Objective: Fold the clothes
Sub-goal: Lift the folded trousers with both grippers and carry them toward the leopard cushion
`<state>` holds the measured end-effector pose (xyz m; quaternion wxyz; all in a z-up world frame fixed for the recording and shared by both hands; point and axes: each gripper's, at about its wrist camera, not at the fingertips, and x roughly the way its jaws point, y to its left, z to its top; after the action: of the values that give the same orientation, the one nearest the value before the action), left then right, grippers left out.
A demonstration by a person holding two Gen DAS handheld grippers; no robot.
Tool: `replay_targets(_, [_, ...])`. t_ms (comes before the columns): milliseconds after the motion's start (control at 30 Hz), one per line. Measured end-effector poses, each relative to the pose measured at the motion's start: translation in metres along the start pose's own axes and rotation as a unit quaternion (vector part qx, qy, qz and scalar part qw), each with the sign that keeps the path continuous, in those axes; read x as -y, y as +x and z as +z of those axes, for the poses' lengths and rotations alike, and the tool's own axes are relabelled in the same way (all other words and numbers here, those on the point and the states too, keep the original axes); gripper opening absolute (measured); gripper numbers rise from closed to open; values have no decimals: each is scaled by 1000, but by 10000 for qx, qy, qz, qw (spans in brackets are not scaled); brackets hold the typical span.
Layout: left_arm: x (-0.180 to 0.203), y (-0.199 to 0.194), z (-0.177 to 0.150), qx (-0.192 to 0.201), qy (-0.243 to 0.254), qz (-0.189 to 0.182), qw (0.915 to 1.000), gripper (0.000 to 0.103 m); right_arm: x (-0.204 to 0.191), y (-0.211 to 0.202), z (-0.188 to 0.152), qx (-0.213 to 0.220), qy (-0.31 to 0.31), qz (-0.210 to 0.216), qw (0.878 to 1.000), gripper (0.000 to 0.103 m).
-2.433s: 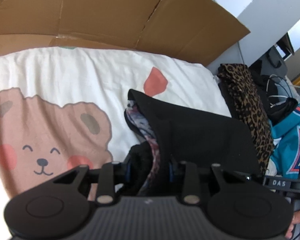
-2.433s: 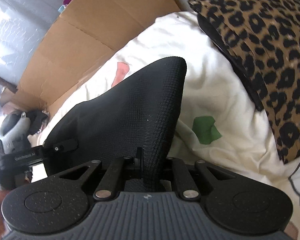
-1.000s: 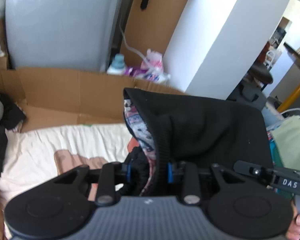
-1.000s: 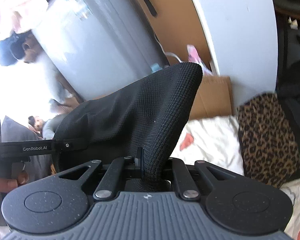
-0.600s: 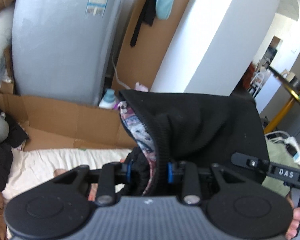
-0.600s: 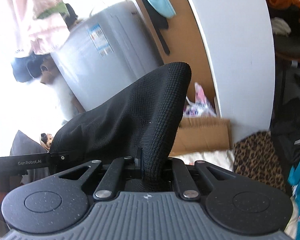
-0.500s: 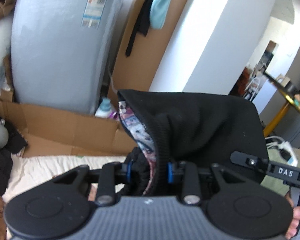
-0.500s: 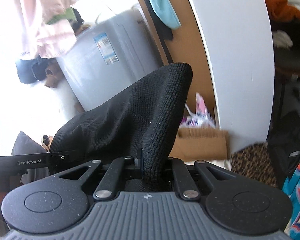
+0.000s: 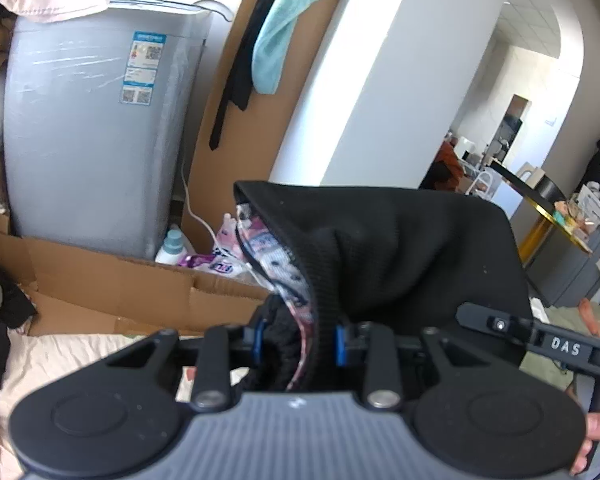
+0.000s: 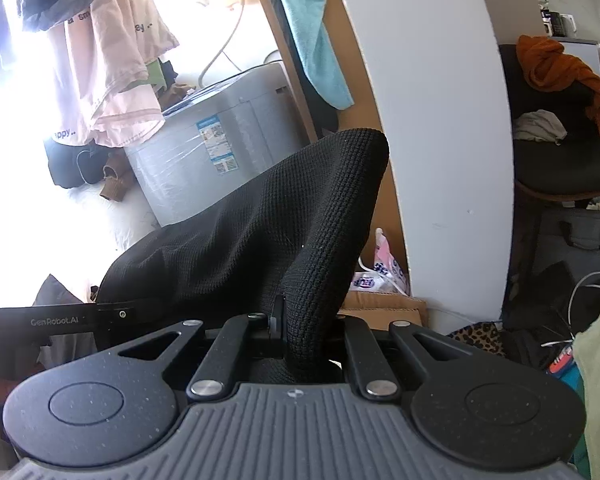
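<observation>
Both grippers, left (image 9: 300,340) and right (image 10: 300,332), clamping black knit garment (image 9: 400,248), now raised off bear-print sheet; "DAS", "GenRobot.AI" legible.

The fingertips of the left gripper (image 9: 300,344) are buried in the bunched black garment (image 9: 400,248). The lower part of the garment is cut off behind the gripper bodies. The washing-machine label (image 9: 142,68) is too small to be read.
</observation>
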<state>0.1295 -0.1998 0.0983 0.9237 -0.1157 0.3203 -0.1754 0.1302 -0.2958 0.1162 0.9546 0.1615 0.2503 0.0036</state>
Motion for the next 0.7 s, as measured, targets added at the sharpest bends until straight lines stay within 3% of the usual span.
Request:
replay_targets(333, [23, 51, -28, -144, 28, -384, 9992, 33, 41, -12, -30, 75, -6, -319, 9995, 7])
replay_targets(700, [64, 122, -70, -326, 449, -907, 9943, 33, 123, -16, -69, 118, 297, -723, 9969, 7])
